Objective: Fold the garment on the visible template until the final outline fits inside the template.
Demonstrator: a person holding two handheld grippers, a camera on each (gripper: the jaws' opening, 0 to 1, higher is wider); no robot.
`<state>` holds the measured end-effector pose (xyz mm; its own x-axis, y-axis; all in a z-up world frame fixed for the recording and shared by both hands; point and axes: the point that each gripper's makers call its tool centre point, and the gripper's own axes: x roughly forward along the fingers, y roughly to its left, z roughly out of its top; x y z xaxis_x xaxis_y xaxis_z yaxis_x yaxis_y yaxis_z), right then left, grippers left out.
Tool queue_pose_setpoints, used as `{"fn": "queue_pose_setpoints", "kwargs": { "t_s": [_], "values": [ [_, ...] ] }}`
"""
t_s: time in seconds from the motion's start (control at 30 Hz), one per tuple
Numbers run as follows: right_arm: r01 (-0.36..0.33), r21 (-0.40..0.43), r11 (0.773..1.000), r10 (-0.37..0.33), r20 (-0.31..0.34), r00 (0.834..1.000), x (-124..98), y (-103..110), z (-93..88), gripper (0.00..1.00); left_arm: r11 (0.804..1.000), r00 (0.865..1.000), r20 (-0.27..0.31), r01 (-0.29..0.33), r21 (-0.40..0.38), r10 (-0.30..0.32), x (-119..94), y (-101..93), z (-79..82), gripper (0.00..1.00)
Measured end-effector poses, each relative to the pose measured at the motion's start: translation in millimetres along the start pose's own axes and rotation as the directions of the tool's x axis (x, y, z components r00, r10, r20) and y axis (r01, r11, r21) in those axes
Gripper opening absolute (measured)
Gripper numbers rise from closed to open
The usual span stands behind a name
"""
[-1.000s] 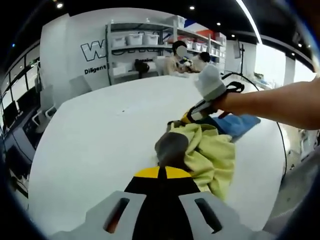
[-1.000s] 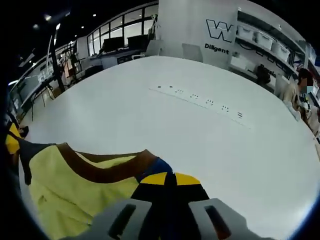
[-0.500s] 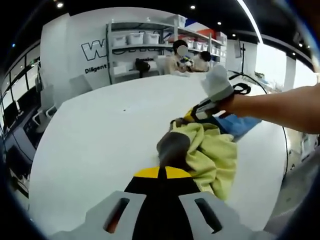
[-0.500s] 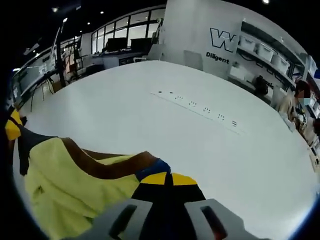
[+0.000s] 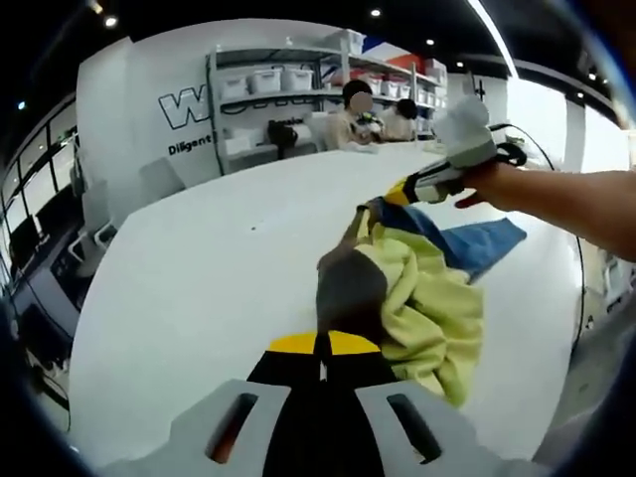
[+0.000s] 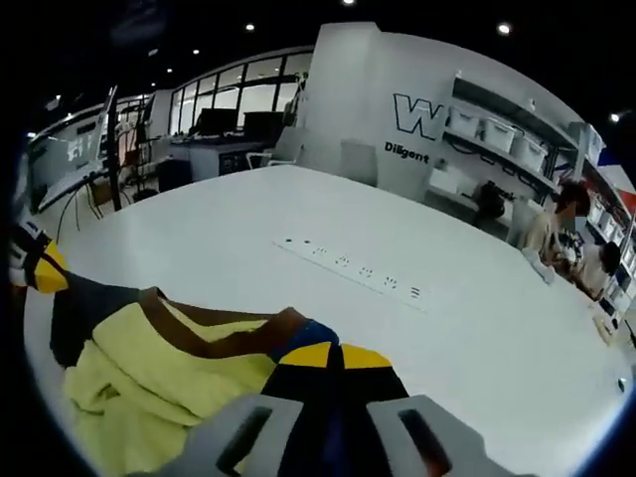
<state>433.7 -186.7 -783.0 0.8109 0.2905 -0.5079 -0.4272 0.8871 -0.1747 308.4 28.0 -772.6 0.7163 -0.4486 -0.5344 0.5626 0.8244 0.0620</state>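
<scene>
Yellow garment (image 5: 427, 298): bunched on white desk (image 5: 199, 288), pinched by left tongs (image 5: 320, 343) and right tongs (image 6: 336, 356), both lifted

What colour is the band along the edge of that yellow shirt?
Brown. The band edging the yellow garment shows best in the right gripper view.

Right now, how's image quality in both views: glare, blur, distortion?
Left gripper view: strong fisheye bend; blown-out window glare at upper right; the yellow garment close to the lens looks soft, and the right hand-held gripper is slightly smeared. Right gripper view: the same curvature bends the white table; even ceiling spotlights, no harsh glare; the garment's brown trim is fairly sharp.
</scene>
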Motion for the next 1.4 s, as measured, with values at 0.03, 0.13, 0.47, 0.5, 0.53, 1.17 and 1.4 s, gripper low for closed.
{"fn": "queue_pose_setpoints", "kwargs": {
  "t_s": [0.03, 0.13, 0.47, 0.5, 0.53, 1.17, 1.4],
  "values": [
    [0.008, -0.001, 1.000, -0.008, 0.009, 1.000, -2.6, -1.9, 2.8, 0.00, 1.000, 1.000, 0.002, -0.004, 0.004, 0.004, 1.0, 2.5, 1.6, 0.00],
    [0.025, 0.004, 1.000, -0.025, 0.035, 0.999, -8.8, -7.7, 10.5, 0.00, 1.000, 1.000, 0.006, -0.019, 0.025, 0.019, 3.6, 12.5, 6.5, 0.00],
    [0.057, -0.003, 0.998, -0.057, 0.066, 0.996, -13.5, -16.8, 21.9, 0.00, 0.992, 0.998, 0.032, -0.064, 0.106, 0.061, 18.4, 46.8, 32.1, 0.00],
    [0.059, -0.003, 0.998, -0.059, 0.068, 0.996, -13.7, -17.1, 22.6, 0.00, 0.991, 0.998, 0.032, -0.065, 0.114, 0.062, 20.4, 48.9, 33.5, 0.00],
    [0.060, -0.003, 0.998, -0.059, 0.071, 0.996, -13.6, -17.2, 23.6, 0.00, 0.990, 0.998, 0.034, -0.065, 0.127, 0.061, 22.7, 51.3, 35.3, 0.00],
    [0.096, -0.002, 0.995, -0.095, 0.099, 0.991, -6.5, -29.4, 34.4, 0.00, 0.969, 0.994, 0.061, -0.102, 0.226, 0.091, 70.8, 98.7, 59.4, 0.00],
    [0.113, -0.003, 0.994, -0.112, 0.106, 0.988, -2.6, -35.5, 37.4, 0.00, 0.969, 0.993, 0.072, -0.104, 0.224, 0.090, 86.0, 105.3, 61.1, 0.00]
  ]
}}
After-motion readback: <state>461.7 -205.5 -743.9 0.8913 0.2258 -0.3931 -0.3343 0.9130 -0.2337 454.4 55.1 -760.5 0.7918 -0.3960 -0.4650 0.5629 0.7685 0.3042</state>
